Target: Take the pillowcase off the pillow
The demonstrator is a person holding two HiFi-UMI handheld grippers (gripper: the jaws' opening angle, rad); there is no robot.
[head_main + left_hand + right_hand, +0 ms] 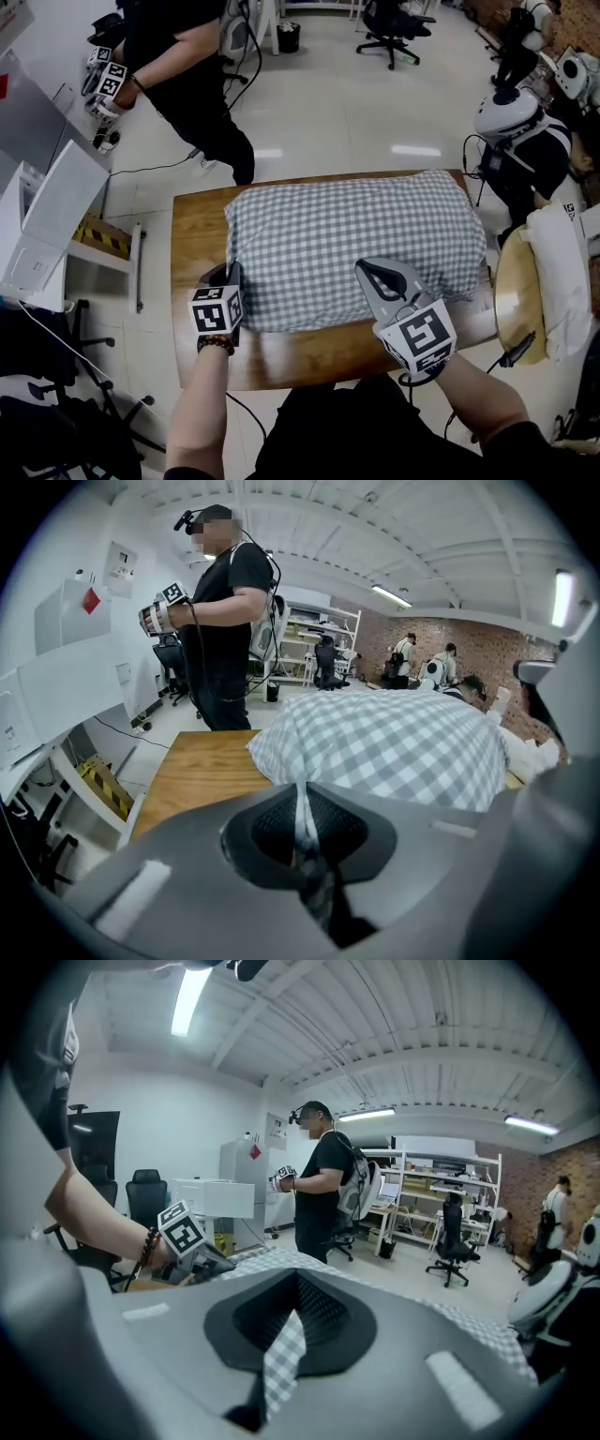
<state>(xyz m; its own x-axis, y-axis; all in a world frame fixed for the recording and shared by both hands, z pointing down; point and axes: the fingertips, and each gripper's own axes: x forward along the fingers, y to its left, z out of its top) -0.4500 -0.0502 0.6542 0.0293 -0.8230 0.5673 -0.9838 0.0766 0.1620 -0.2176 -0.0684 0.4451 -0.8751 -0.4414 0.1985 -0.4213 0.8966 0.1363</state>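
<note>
A pillow in a grey-and-white checked pillowcase lies across the wooden table. At the pillow's near left corner my left gripper is shut on a pinch of the checked cloth, which runs up between its jaws in the left gripper view. My right gripper sits over the near edge right of centre, shut on a fold of the same pillowcase. The left gripper's marker cube shows in the right gripper view.
A person in black stands beyond the table's far left corner, holding grippers. A white machine stands to the left. A round wooden stool and a white pillow are at the right. Office chairs stand far behind.
</note>
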